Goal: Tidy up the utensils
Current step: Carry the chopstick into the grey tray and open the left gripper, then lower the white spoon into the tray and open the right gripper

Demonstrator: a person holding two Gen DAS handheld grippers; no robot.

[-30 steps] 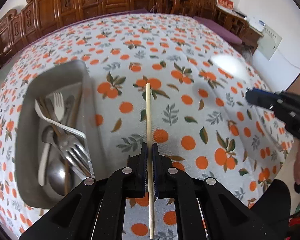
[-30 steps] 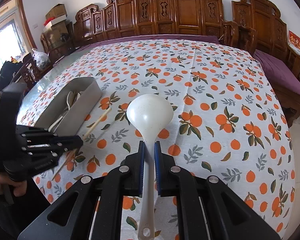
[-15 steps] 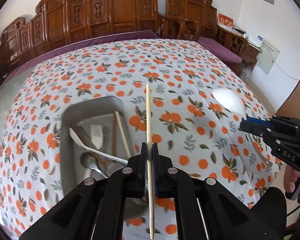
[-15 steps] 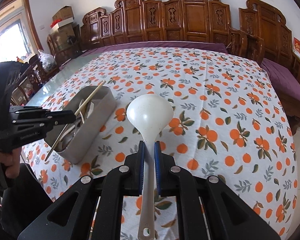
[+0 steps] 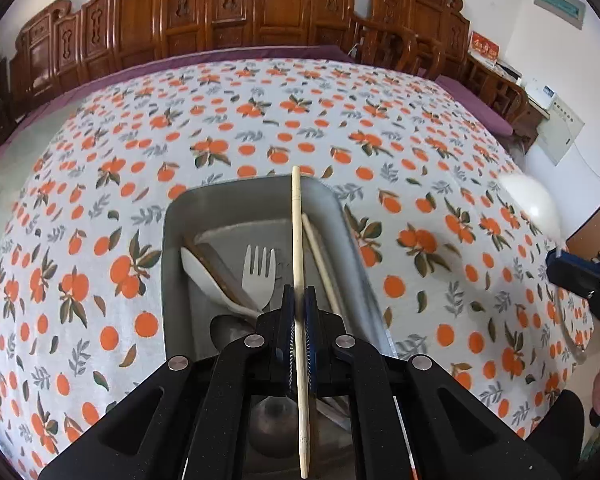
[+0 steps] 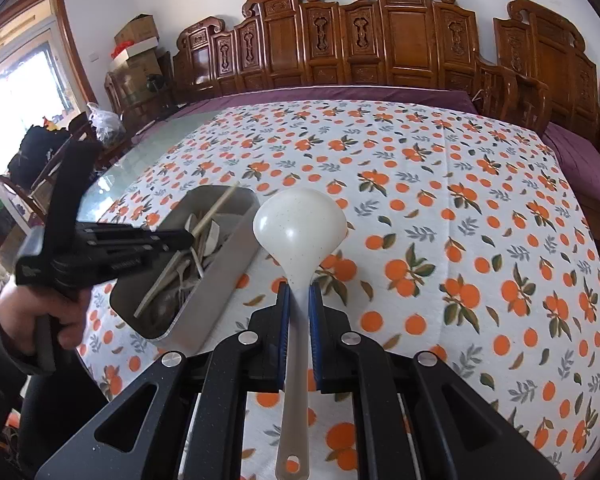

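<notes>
While hanging over the tray: a claw in each hand, each loaded.
Left claw (image 5: pixel 299 312): clamped tight on a chopstick (image 5: pixel 299 264); lower centre of the left wrist view, pointing down into the tray.
Chopstick: pale wood, running straight up the middle of the frame, tip over the tray's far rim, butt end poking out low behind the pads.
Tray (image 5: pixel 172 240): grey metal, rectangular, centre of the left wrist view, sitting on the table (image 5: pixel 100 184).
Inside the tray: white fork (image 5: pixel 259 276) tines up-frame at centre; white spoon (image 5: pixel 204 276) and a brown wooden handle (image 5: pixel 220 272) angled at its left; second chopstick (image 5: pixel 320 260) lying along the right wall; metal spoon bowls low down, partly hidden behind the claw.
Right claw (image 6: pixel 299 308): clamped on the neck of a ladle (image 6: pixel 300 228); lower centre of the right wrist view.
Ladle: white, speckled, bowl up-frame above the pads, handle with its hanging hole trailing to the bottom edge; held above the cloth, just right of the tray.
Cross-check, right wrist view: left claw at left of frame in a hand (image 6: pixel 40 312), chopstick slanting over the tray's open top.
Cross-check, left wrist view: ladle bowl blurred at the right edge, right claw's black body below it.
Table cover: white cloth with oranges and leaves.
Background: carved wooden chairs (image 6: pixel 400 40) across the top of both views.
</notes>
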